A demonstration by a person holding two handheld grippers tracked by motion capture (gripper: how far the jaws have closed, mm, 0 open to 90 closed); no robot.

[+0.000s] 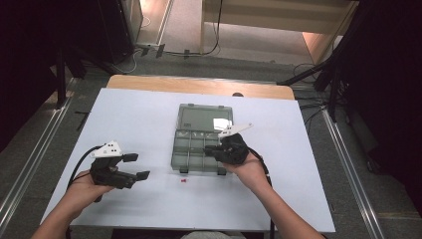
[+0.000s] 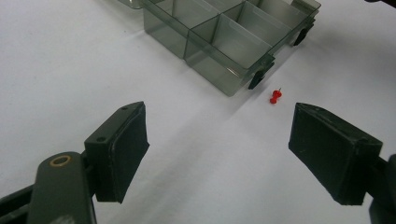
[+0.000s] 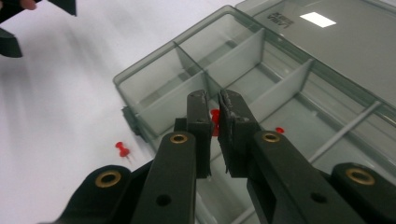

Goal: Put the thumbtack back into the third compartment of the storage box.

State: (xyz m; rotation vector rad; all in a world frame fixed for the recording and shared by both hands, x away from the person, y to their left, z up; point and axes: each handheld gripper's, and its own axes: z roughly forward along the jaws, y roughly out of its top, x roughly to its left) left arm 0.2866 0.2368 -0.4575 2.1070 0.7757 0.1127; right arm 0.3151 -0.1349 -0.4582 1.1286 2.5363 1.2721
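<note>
Fingers of the right gripper pinch a red pushpin between their tips, above the near compartments of the open grey organiser box. Another red pushpin lies on the white surface just ahead of the left gripper, whose fingers are spread wide.

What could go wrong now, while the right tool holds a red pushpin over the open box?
The right tool pinches the red pushpin by a thin edge, so it might slip and land in the wrong compartment of the grey box. The tool could also knock a divider. A second pushpin lies loose on the table, and may roll if nudged.
</note>
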